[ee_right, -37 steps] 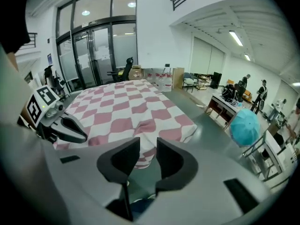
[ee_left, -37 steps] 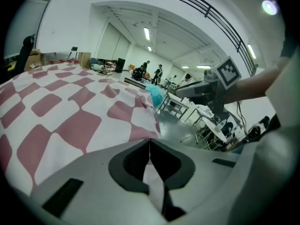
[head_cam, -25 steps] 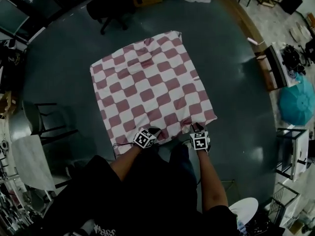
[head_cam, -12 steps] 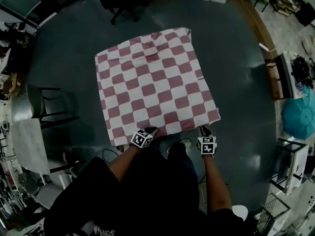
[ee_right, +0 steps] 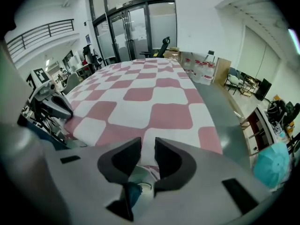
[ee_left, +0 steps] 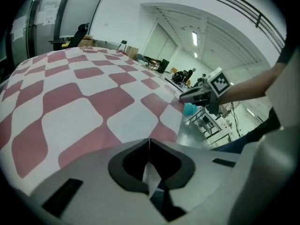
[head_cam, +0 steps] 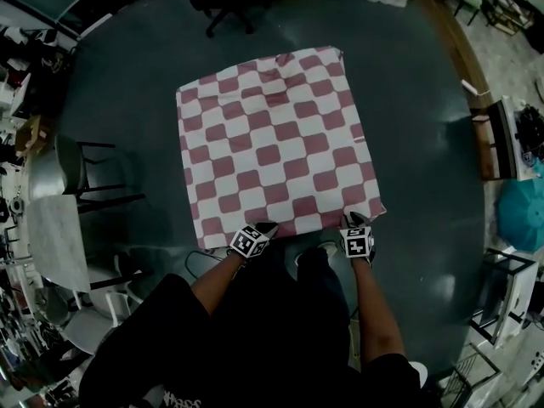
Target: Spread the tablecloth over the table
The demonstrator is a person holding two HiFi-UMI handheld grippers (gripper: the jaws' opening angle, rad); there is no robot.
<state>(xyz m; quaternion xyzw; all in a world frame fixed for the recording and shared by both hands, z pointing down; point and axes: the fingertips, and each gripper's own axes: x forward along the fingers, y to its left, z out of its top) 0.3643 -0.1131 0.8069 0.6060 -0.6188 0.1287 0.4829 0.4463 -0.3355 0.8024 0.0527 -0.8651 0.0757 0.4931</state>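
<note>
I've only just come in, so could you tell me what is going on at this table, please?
A person stands at the near edge of a table, a two-jaw gripper in each hand, spreading a red-and-white checked tablecloth over it. The cloth lies nearly flat and hides the tabletop. The left gripper is shut on the near hem. The right gripper has just been opening its jaws; the hem shows in the gap, but the pads do not press it.
</note>
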